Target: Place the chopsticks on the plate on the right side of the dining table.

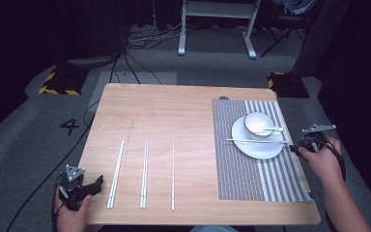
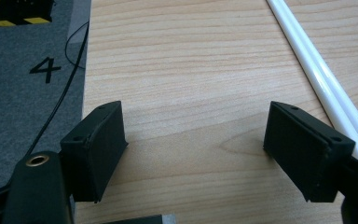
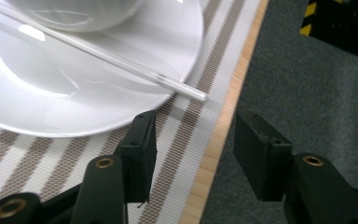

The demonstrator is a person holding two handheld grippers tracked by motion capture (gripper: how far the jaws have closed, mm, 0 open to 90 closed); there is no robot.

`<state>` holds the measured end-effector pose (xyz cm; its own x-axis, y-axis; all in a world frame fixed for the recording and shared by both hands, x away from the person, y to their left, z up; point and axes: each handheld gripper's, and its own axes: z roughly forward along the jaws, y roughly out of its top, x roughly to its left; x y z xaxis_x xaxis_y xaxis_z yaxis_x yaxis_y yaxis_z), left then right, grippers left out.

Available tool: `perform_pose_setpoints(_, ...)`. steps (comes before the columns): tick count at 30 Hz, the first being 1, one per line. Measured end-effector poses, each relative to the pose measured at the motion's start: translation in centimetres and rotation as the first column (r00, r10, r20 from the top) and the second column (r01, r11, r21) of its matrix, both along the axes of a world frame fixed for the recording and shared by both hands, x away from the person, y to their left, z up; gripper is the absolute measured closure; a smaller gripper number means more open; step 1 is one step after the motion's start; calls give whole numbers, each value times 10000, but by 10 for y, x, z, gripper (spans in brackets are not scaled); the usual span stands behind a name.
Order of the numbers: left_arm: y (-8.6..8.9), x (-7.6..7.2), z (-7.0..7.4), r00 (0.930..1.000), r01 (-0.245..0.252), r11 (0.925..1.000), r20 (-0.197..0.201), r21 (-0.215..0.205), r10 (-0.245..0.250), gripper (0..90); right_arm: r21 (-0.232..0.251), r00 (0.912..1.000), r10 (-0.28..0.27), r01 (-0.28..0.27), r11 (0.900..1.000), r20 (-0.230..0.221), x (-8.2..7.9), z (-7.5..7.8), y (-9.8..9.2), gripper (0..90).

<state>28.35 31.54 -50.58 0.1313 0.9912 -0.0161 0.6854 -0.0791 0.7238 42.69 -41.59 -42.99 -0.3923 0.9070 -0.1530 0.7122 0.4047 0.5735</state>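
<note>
The right tongs (image 3: 193, 154) are spread and hold nothing, just beside a chopstick (image 3: 98, 53) lying across the plate (image 3: 51, 102). The left tongs (image 2: 193, 149) are spread over the desk (image 2: 191, 70).

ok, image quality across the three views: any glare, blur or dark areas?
High view: table evenly lit, surroundings nearly black. Left gripper view: sharp wood grain, a soft shadow between the jaws. Right gripper view: glare patches on the plate, the chopstick slightly soft, the jaws up close a little blurred.
</note>
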Motion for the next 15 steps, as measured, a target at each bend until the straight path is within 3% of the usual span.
perform_pose_setpoints(10,1,0,0,10000,58,10000,-6,-62,-58,203,281,9928,1078,-1093,9936,515,-9,28,42,471)
perform_pose_setpoints(14,1,0,0,10000,59,10000,-2,-62,-59,203,241,9873,1450,-1468,9889,656,-10,35,60,458)
perform_pose_setpoints(15,1,0,0,10000,60,10000,-4,-61,-60,203,283,9821,1720,-1746,9842,771,-13,39,71,448)
